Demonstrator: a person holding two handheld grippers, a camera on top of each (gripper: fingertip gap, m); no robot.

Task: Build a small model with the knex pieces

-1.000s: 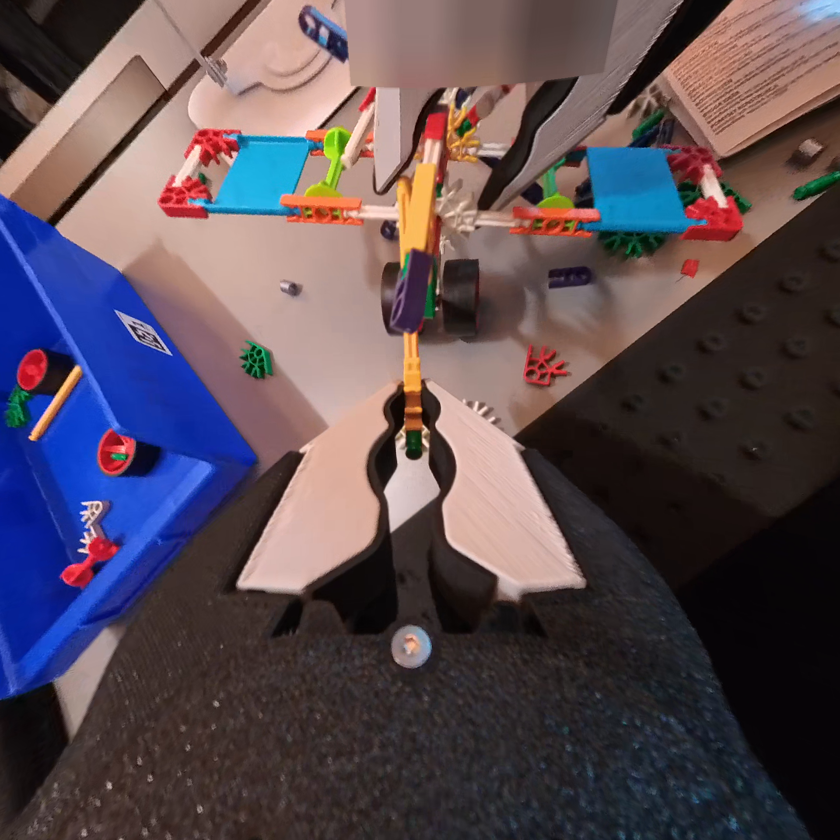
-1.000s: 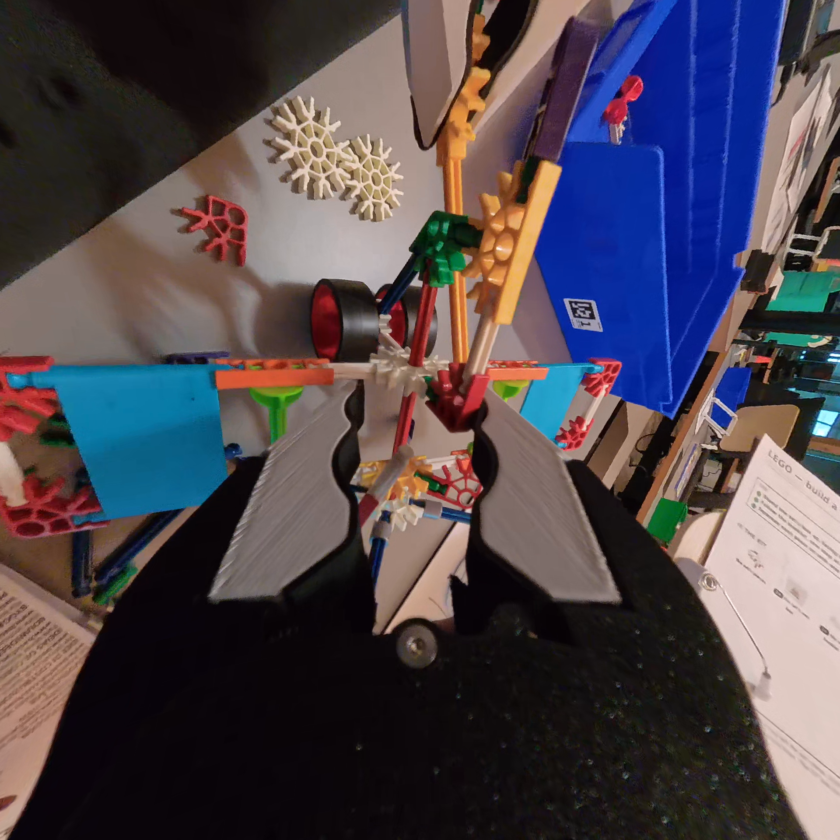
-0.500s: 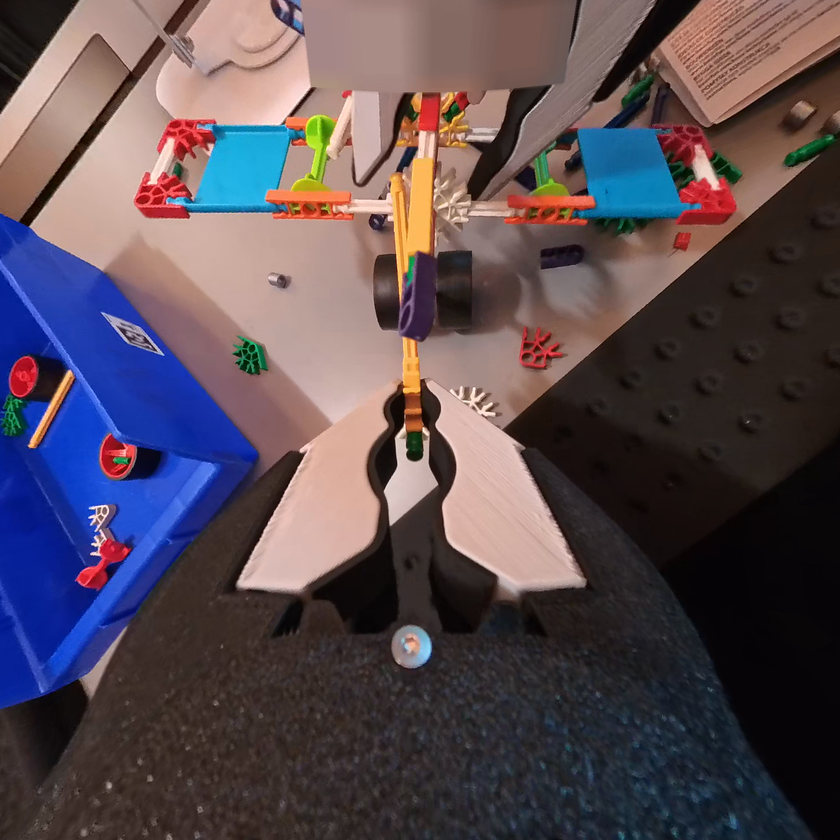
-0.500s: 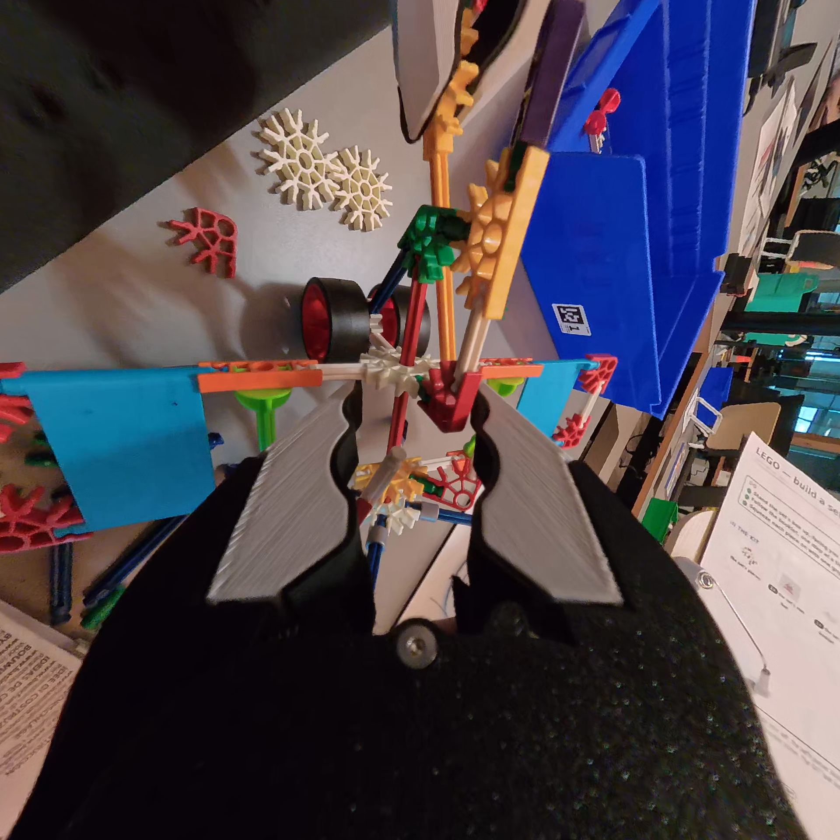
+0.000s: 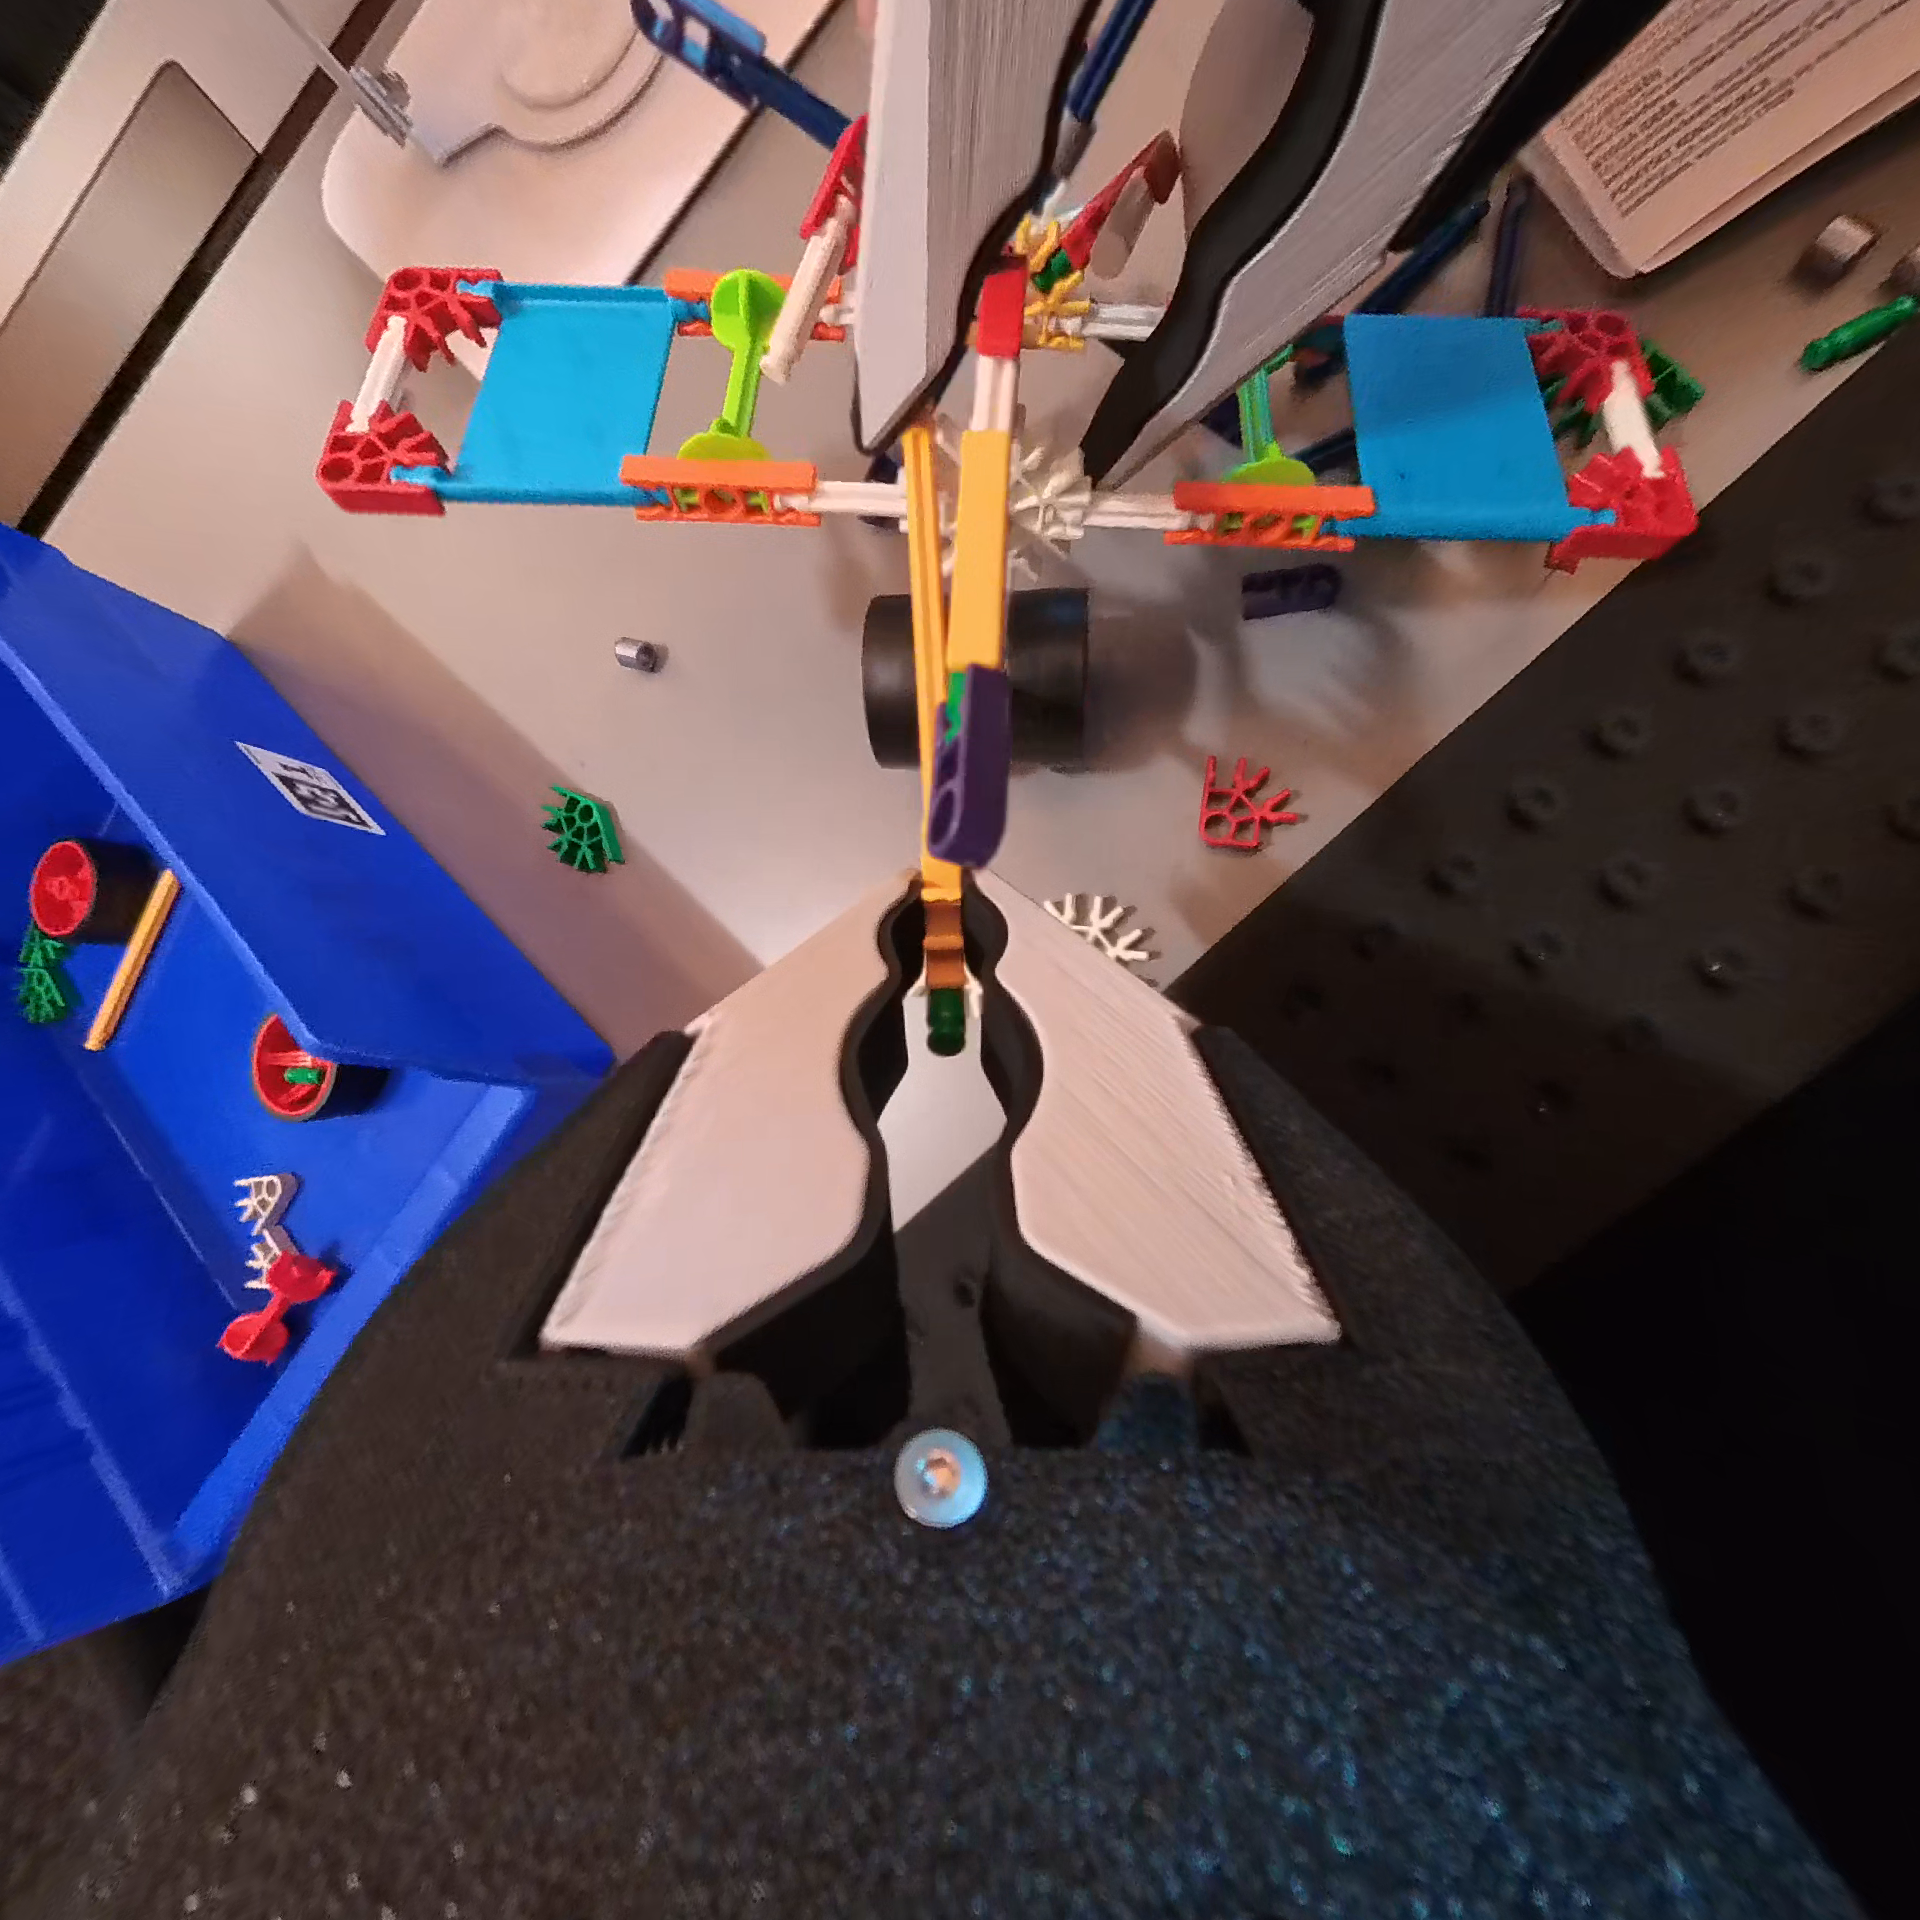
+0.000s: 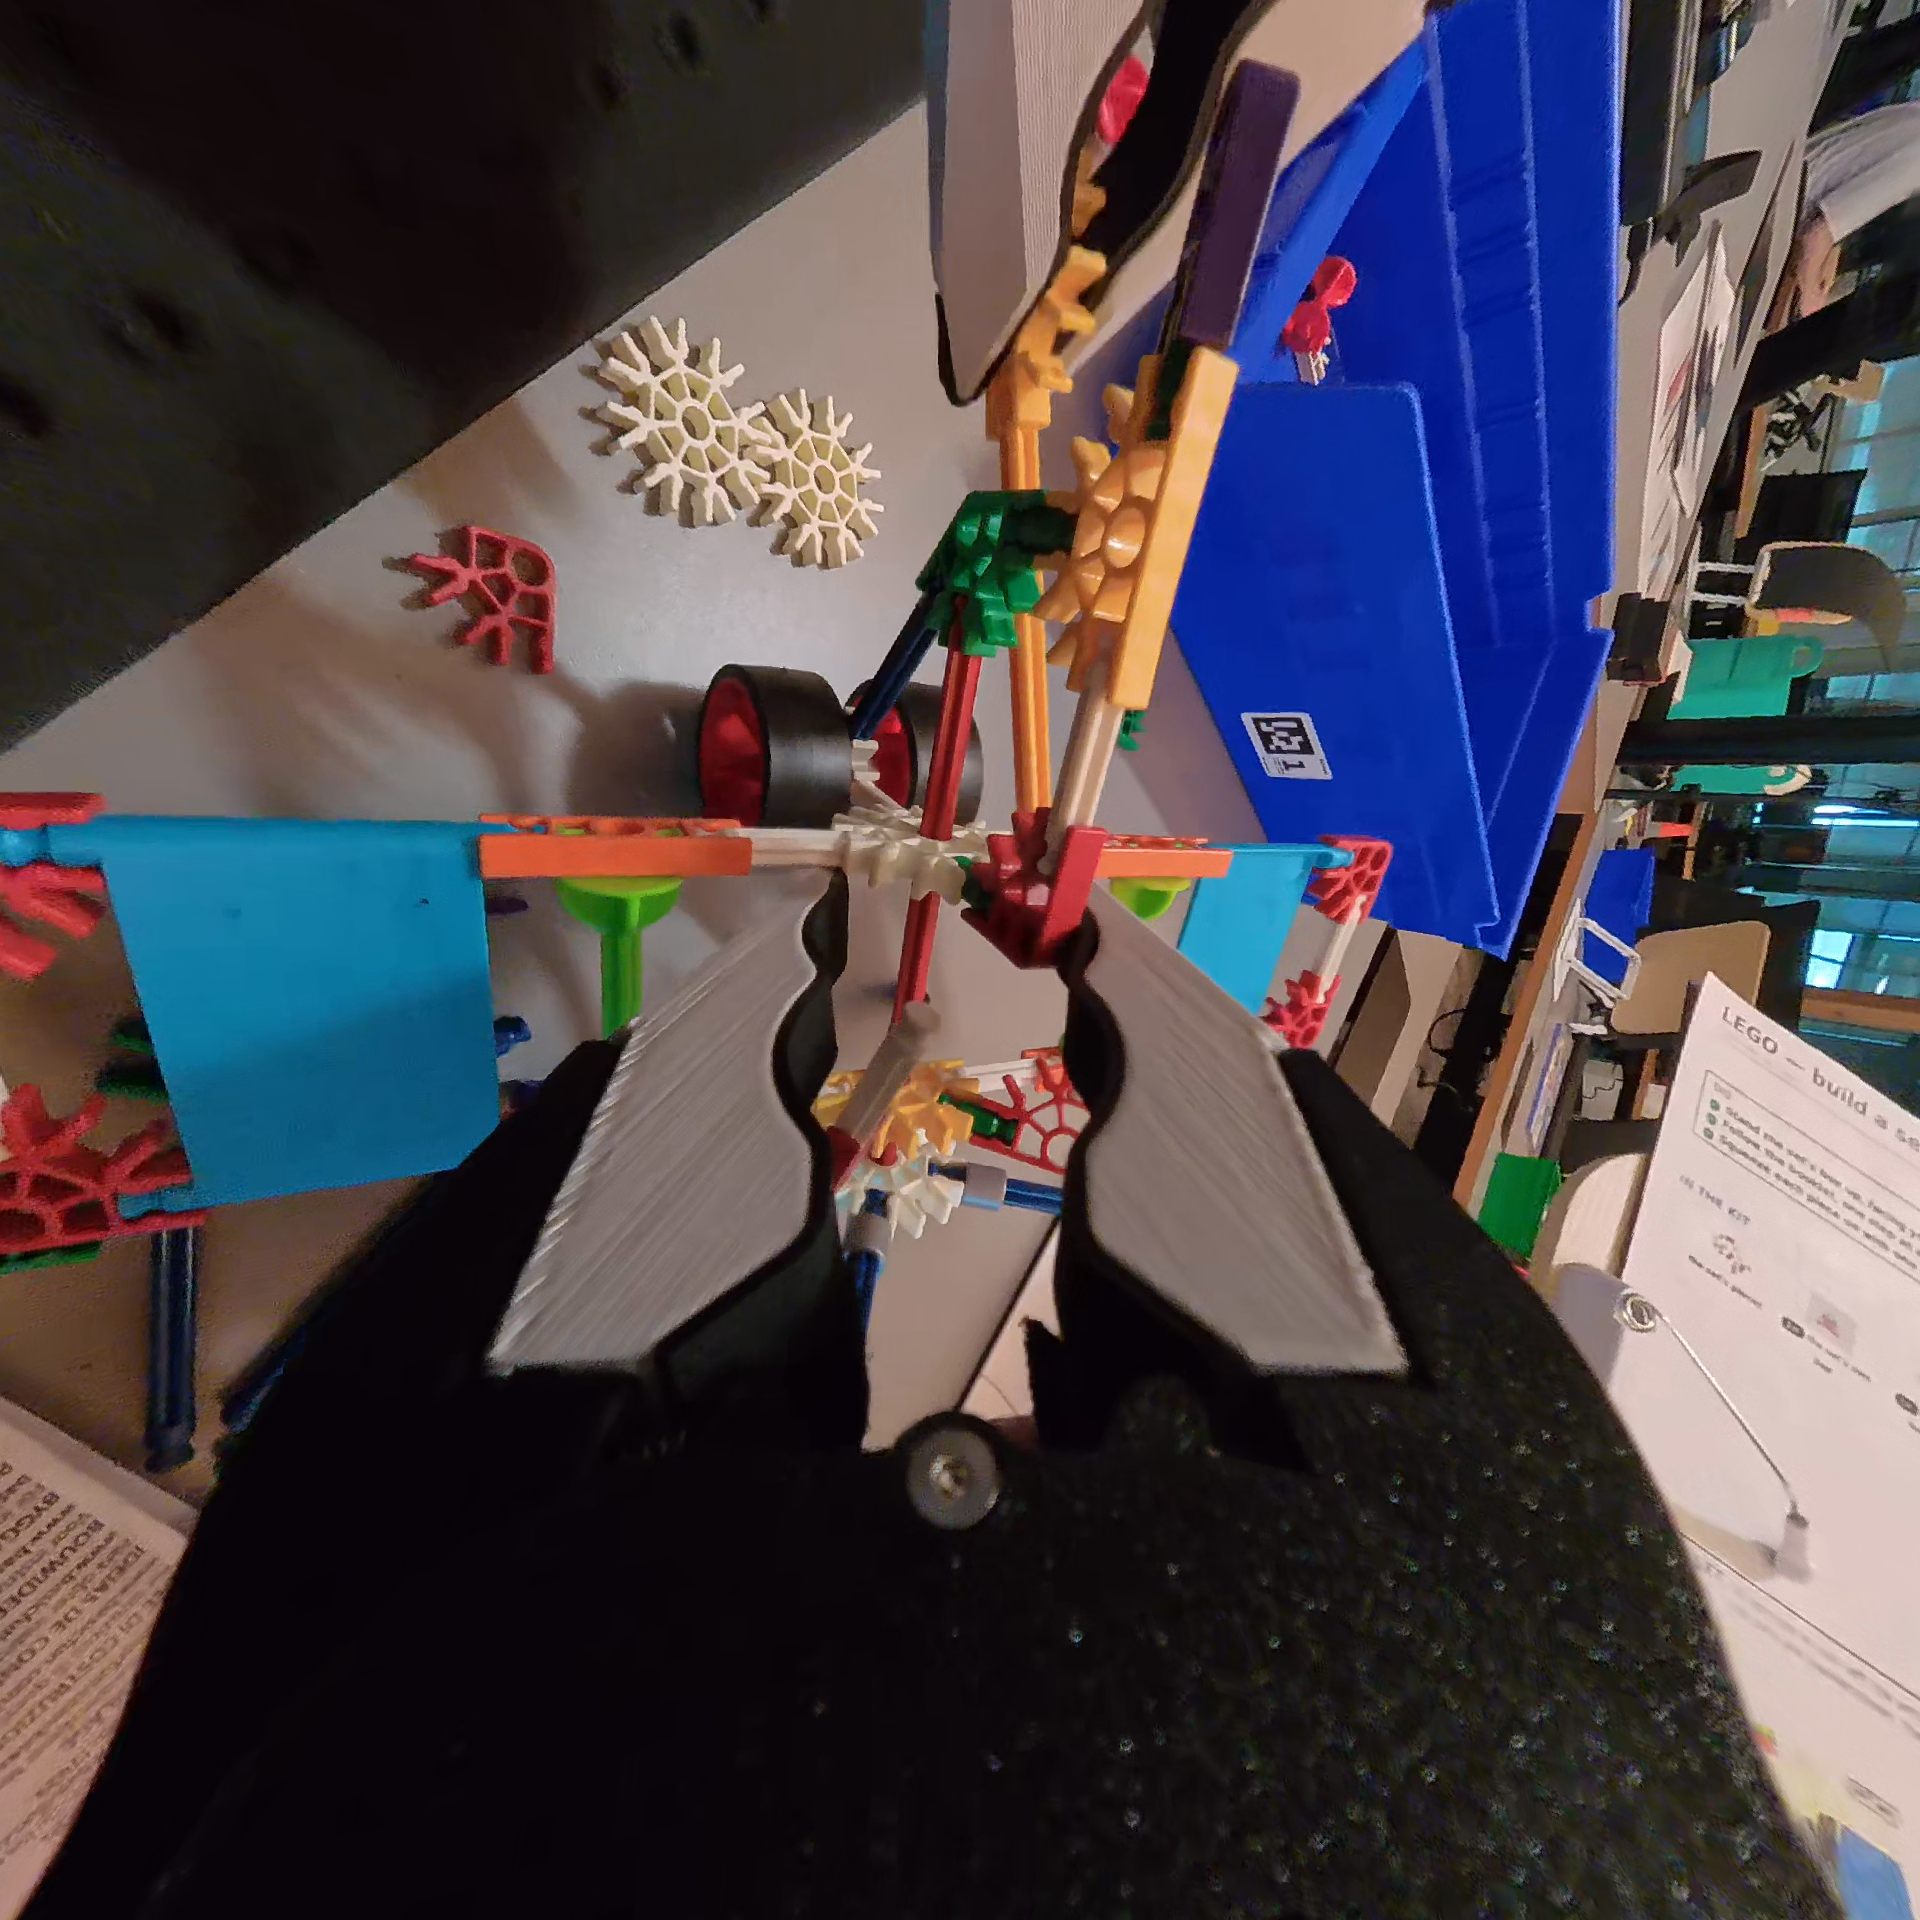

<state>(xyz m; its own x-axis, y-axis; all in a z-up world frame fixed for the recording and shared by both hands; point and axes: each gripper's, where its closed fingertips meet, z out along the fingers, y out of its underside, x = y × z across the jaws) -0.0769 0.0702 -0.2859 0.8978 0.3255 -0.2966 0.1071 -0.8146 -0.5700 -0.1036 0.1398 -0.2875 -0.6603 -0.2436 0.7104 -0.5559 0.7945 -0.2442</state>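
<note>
A rod-and-connector toy model with two blue wing panels, black wheels and a purple piece is held between both grippers above a grey table. My left gripper is shut on the orange connector at the end of the model's long orange rod. My right gripper grips the model's hub, with the white snowflake connector and the red connector between its tips. Each gripper also shows at the top of the other's view, the right one and the left one.
A blue bin with loose pieces stands on the left. A black studded mat lies on the right. Loose connectors lie on the table: green, red, white snowflakes. Printed sheets lie at the edges. There is about 8 centimetres between the tips of the two grippers.
Both grippers and the model have shifted slightly over the table together. Both grips are unchanged.
</note>
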